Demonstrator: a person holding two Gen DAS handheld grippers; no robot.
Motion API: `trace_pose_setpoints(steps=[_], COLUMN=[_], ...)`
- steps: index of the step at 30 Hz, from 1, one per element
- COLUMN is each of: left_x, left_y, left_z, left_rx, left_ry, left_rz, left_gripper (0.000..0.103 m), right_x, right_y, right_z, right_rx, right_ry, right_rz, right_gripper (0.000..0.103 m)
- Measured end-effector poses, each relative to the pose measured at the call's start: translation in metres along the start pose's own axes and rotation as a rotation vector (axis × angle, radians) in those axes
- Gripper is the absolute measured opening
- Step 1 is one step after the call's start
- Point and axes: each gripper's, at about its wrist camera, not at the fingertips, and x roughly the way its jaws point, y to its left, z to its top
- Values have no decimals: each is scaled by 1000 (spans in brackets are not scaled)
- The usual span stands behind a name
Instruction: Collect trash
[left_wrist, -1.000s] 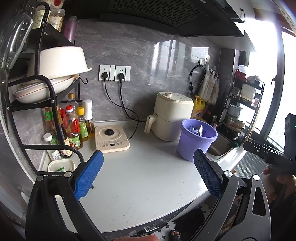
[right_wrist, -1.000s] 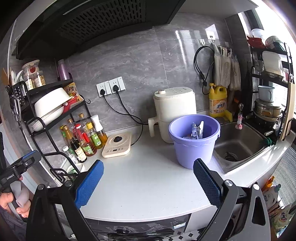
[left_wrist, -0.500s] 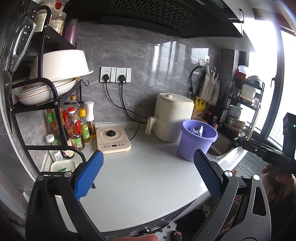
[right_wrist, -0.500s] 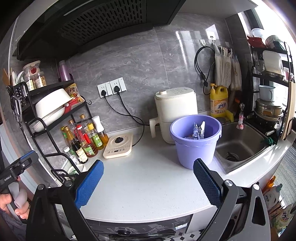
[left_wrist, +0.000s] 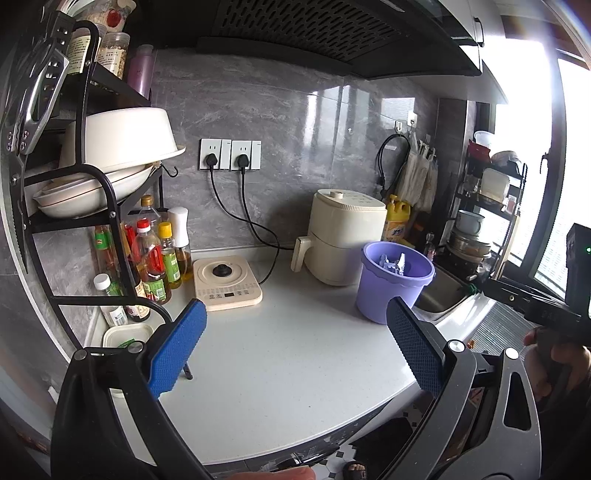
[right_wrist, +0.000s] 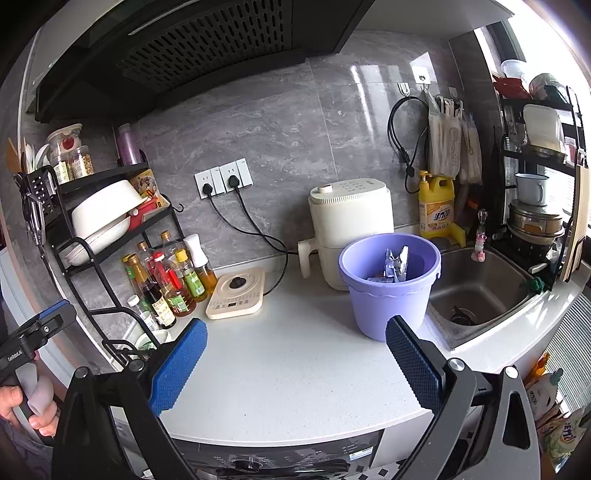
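A purple bucket (left_wrist: 391, 284) (right_wrist: 388, 291) stands on the white counter (left_wrist: 288, 354) (right_wrist: 295, 362) beside the sink, with silvery wrappers (left_wrist: 397, 264) (right_wrist: 395, 264) inside it. My left gripper (left_wrist: 295, 347) hovers open over the counter's front, its blue pads wide apart and nothing between them. My right gripper (right_wrist: 293, 360) is open too, back from the counter edge, with the bucket just beyond its right finger. The counter surface between the grippers shows no loose trash.
A cream air fryer (right_wrist: 347, 229) sits behind the bucket, a small induction plate (left_wrist: 227, 282) to its left, and a black rack (left_wrist: 92, 229) with bottles and bowls at far left. The sink (right_wrist: 476, 291) lies right of the bucket. A hand (left_wrist: 554, 358) holds the other gripper.
Both grippers have drawn slightly back and up from the counter, so the scene looks a little farther away. Both stay open; the bucket has not moved.
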Motion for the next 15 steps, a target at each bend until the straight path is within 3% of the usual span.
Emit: trace_pose_setpoints(steps=[15], left_x=[-1], left_y=[0], left_z=[0], left_rx=[-4], left_ry=[-2], left_rz=[-20], left_gripper=[97], right_x=[-12], right_y=[0], right_z=[-2], right_rx=[4], right_ry=[-12], right_rz=[-25], right_gripper=[95])
